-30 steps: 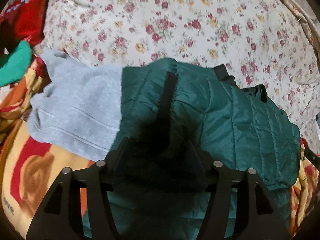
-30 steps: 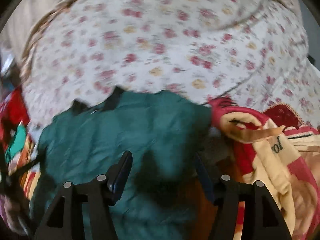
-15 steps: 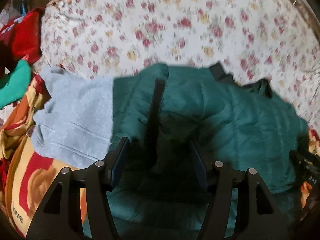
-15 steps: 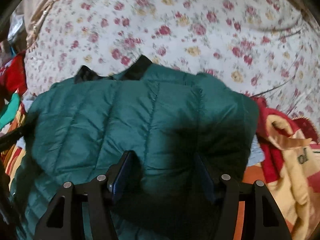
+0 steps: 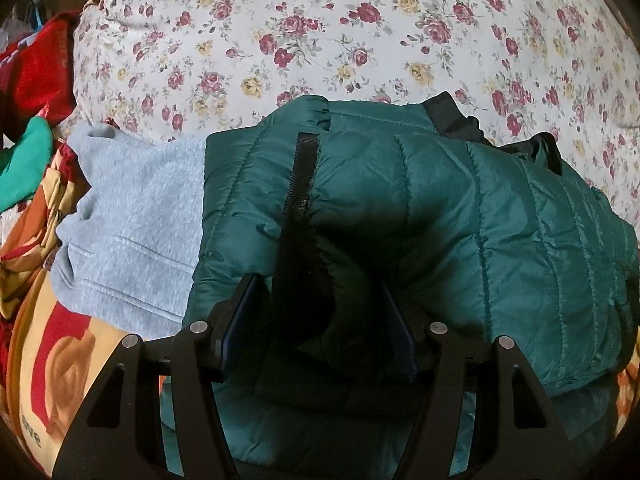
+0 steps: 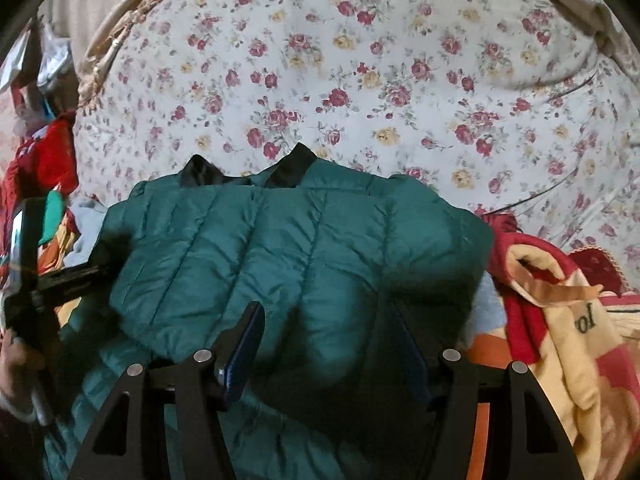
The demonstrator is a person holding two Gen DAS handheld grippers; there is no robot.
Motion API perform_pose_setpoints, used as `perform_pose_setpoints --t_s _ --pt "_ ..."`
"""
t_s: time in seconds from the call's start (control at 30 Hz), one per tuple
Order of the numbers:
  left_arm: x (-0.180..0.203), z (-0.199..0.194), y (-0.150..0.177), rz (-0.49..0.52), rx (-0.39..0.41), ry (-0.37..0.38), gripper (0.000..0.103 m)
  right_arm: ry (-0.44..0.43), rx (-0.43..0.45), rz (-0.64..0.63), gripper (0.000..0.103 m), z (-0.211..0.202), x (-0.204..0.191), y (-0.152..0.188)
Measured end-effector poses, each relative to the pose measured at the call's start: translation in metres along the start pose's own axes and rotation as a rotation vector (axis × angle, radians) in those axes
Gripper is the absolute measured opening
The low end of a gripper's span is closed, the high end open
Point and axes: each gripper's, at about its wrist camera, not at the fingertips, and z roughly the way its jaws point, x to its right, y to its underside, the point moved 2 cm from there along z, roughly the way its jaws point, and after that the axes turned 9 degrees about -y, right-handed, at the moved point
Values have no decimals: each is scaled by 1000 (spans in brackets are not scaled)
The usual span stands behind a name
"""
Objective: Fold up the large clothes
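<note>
A dark green quilted puffer jacket point(image 5: 460, 208) lies folded on the bed, with a black zipper strip point(image 5: 300, 184) running up its left part and a black collar point(image 5: 452, 120) at the far edge. My left gripper point(image 5: 316, 320) is open, its jaws wide apart over the jacket's near edge by the zipper. The jacket also fills the right wrist view point(image 6: 304, 248). My right gripper point(image 6: 328, 340) is open, jaws spread just over the jacket's near right part. The left gripper's body point(image 6: 48, 276) shows at the left edge of the right wrist view.
A grey sweatshirt point(image 5: 132, 216) lies under the jacket's left side. A floral bedsheet point(image 5: 340, 32) covers the bed beyond. A red and cream patterned blanket point(image 6: 560, 312) lies at the right, and also at the left point(image 5: 48, 352). Red and green clothes point(image 5: 28, 120) are piled far left.
Both grippers have let go and opened over the jacket. The right gripper swung left from the blanket side to over the jacket. The jacket's top fold now lies settled.
</note>
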Motion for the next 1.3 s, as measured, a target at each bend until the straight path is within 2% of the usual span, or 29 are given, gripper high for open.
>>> perform_pose_setpoints --t_s 0.17,0.23,0.37,0.53,0.63,0.87,1.03,1.17,1.3 --pt "0 0 1 0 2 1 66 46 -70 26 61 18 15 16" --pt "2 0 3 -1 4 7 73 45 -91 47 62 31 24 23" --pt "8 -1 4 23 14 -10 76 32 -96 83 62 37 31 24" --pt "6 1 5 13 12 2 76 3 7 117 61 -2 28 10" --pt "7 1 6 13 15 -4 77 0 42 99 61 -8 21 0" --pt "8 4 7 11 16 -2 79 39 -25 82 62 46 18 -13" --pt "9 6 6 12 19 -1 81 86 -64 64 67 76 19 -16" --pt "10 6 6 12 17 -3 81 83 -67 71 67 65 17 -18" --pt "10 6 6 12 17 -4 81 55 -6 49 67 34 0 -12"
